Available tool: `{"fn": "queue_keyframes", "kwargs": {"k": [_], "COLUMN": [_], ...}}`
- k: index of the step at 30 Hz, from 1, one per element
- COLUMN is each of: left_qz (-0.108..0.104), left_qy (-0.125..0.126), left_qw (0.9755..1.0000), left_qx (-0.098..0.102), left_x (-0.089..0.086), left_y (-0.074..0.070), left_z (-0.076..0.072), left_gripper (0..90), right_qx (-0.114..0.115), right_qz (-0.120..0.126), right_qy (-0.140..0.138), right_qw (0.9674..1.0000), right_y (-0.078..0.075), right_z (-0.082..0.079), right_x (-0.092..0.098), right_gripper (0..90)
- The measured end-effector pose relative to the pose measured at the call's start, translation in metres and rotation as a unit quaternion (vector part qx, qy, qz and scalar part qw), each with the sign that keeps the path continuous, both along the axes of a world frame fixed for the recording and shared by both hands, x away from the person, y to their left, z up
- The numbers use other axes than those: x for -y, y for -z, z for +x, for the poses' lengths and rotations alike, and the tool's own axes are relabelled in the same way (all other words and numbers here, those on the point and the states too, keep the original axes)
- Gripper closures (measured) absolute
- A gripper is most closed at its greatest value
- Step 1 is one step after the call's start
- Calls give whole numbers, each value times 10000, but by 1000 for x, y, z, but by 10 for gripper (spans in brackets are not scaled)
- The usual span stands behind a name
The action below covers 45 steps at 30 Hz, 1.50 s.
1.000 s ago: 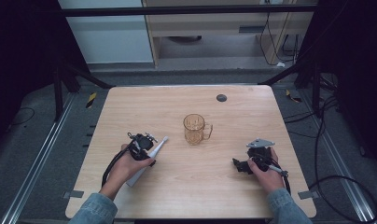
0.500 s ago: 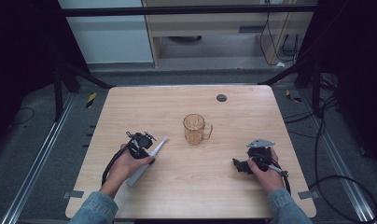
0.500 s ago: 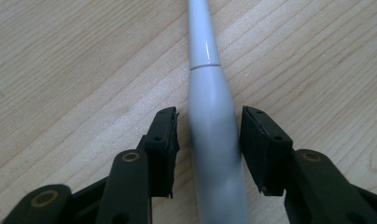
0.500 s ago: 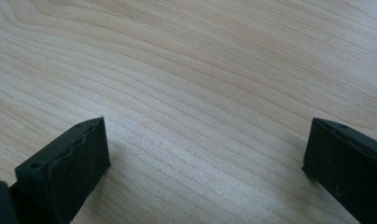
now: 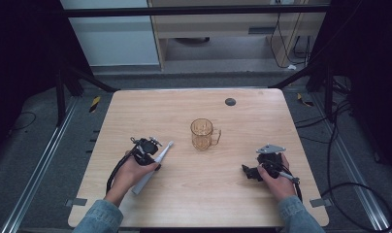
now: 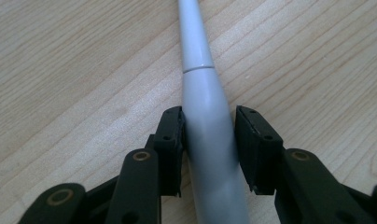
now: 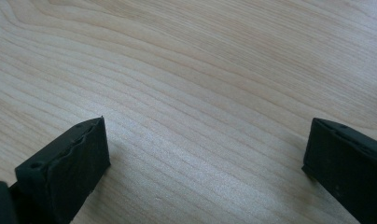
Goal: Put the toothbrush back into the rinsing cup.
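- The long white plastic electric toothbrush (image 6: pixel 206 135) is laid on the pale wooden table (image 5: pixel 194 204), bracketed by the left gripper (image 6: pixel 209 140); jaws are slightly apart, unclamped.
- The right gripper (image 7: pixel 203 158) is held wide open over bare wood.
- The clear amber glass mug (image 5: pixel 203 134) is stood centrally.

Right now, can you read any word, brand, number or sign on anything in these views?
None: no readable text.
Toothbrush: plain white, no print showing.
Glass mug: embossed pattern, no lettering legible.
Table: bare wood, with a dark round spot, unmarked.
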<state>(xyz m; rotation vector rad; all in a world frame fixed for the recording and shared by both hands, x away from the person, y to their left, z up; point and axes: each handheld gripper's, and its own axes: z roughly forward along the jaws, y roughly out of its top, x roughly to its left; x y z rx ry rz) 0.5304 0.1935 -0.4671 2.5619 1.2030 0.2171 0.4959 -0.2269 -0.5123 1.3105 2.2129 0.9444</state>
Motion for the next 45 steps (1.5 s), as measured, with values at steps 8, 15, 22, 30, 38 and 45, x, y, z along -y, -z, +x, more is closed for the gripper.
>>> {"fn": "queue_keyframes", "kwargs": {"k": [8, 15, 22, 30, 38, 45], "left_qz": [-151, -272, -429, -525, -610, -629], "left_qy": [26, -125, -198, -169, -144, -64], "left_qw": [9996, 9974, 9943, 9930, 9916, 9911], "left_qx": [219, 662, 956, 1043, 1132, 1171], "left_x": [-7, -18, -25, -25, -20, -16], "left_y": [-8, -29, -48, -56, -63, -69], "left_z": [-3, -6, -8, -7, -4, 1], "left_gripper": [665, 669, 669, 669, 669, 669], "right_qx": [3, 12, 3, -1, 3, 2], "right_qz": [-2, -14, -1, 1, 0, -3], "right_qy": [-1, -7, -2, -2, -3, -4], "right_qw": [10000, 10000, 10000, 10000, 10000, 10000], "right_y": [0, 0, 0, 0, 0, 0], "right_z": [0, 0, 0, 0, 0, 0], "right_x": [0, 0, 0, 0, 0, 0], "right_gripper": [3, 3, 3, 3, 3, 3]}}
